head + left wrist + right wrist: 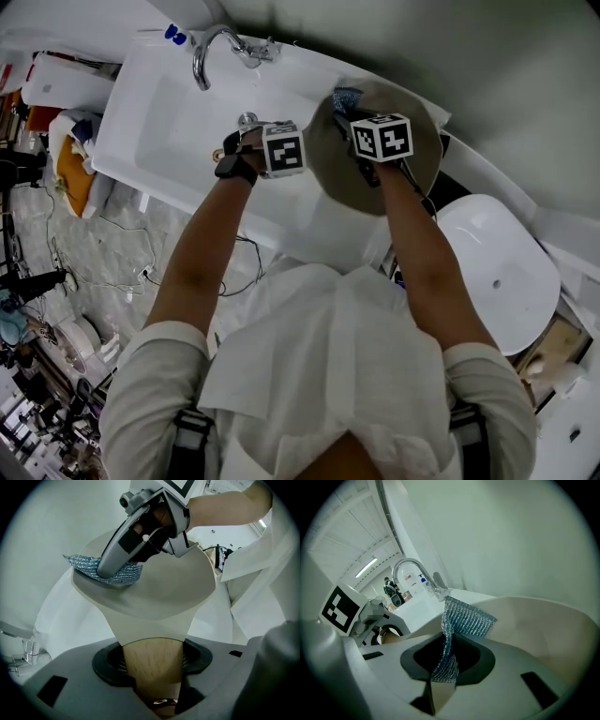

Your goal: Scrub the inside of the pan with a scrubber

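No readable writing in any view

The left cube [283, 149] and the right cube [382, 137] bear only black-and-white square marker patterns, with no letters or digits. In the right gripper view, small bottles [423, 582] beside the tap [408, 561] show red and blue label marks, too small and blurred to read.

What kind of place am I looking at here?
Probably a washing-up station in a workshop or lab: a white sink with a chrome faucet, a pan at its edge, and loose cables nearby.
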`<state>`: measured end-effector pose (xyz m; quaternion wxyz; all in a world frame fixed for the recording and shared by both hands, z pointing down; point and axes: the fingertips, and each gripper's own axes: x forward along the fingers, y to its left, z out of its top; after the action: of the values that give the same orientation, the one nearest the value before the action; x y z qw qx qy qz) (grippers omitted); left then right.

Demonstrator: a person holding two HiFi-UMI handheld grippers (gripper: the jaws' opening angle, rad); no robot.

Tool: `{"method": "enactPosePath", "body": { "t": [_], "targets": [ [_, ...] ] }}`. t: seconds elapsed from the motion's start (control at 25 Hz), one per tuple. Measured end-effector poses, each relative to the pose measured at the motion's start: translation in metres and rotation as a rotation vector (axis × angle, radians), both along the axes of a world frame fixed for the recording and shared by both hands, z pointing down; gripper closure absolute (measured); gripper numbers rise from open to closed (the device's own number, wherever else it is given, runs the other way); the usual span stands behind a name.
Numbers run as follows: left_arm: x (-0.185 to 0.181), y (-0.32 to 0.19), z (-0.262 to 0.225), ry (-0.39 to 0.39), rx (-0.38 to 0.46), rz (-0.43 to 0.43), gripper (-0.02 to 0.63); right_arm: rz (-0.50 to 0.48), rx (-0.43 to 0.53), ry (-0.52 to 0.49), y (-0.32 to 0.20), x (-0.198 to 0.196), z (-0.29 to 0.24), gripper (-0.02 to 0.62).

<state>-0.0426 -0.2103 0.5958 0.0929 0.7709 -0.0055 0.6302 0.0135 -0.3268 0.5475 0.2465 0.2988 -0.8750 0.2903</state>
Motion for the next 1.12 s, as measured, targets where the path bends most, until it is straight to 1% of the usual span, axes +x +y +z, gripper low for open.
{"method": "enactPosePath", "body": {
  "t": [0.04, 0.16, 0.32, 0.52, 0.8, 1.0, 1.12],
  "targets": [
    [0.001, 0.003, -0.001, 0.008, -0.009, 0.01, 0.348, -0.016, -0.003, -0.001, 0.004, -0.003, 0.0, 0.541],
    [-0.005, 0.014, -0.002, -0.009, -0.036, 0.047, 0.356, -0.059, -0.011, -0.003, 0.018, -0.013, 0.001, 0.541],
    [-0.01, 0.026, -0.004, -0.015, -0.052, 0.046, 0.356, -0.109, -0.021, 0.0, 0.039, -0.024, -0.001, 0.541],
    [-0.02, 0.049, -0.001, -0.023, -0.06, 0.078, 0.356, -0.178, -0.028, 0.01, 0.075, -0.038, 0.005, 0.541],
    [-0.026, 0.085, -0.002, -0.006, -0.067, 0.066, 0.356, -0.256, -0.057, 0.004, 0.137, -0.052, 0.005, 0.541],
    [-0.037, 0.108, 0.0, -0.017, -0.071, 0.077, 0.356, -0.31, -0.095, -0.007, 0.184, -0.066, 0.008, 0.541],
    [-0.04, 0.124, -0.001, 0.008, -0.076, 0.092, 0.356, -0.356, -0.122, -0.005, 0.214, -0.072, 0.009, 0.541]
  ]
}}
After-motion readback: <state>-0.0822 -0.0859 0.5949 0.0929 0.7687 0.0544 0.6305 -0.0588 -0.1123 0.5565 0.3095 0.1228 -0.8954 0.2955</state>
